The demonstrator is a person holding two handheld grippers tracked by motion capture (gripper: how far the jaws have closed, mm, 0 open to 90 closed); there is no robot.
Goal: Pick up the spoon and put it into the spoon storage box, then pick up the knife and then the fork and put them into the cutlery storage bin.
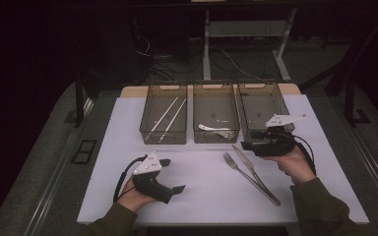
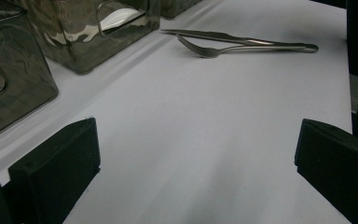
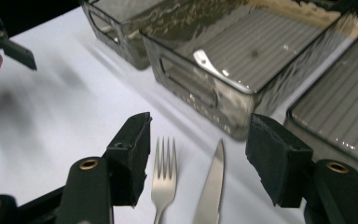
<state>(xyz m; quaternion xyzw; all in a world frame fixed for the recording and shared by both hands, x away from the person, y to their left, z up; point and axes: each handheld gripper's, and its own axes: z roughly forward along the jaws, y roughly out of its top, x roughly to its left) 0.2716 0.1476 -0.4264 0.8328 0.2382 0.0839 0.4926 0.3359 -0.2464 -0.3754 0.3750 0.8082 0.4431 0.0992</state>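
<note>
Both fingers apart, fork (image 3: 164,177), knife (image 3: 213,186) between

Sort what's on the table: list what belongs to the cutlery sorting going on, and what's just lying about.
In the job:
fork
knife
right tongs, open over both
right bin

Lying about:
left tongs, open, over bare mat
left bin holding chopsticks
middle bin holding a white spoon

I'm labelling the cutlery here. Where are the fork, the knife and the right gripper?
fork (image 3: 164,179): right gripper view, base of the tines.
knife (image 3: 213,182): right gripper view, middle of the blade.
right gripper (image 3: 198,154): right gripper view, midway between its fingertips.
</note>
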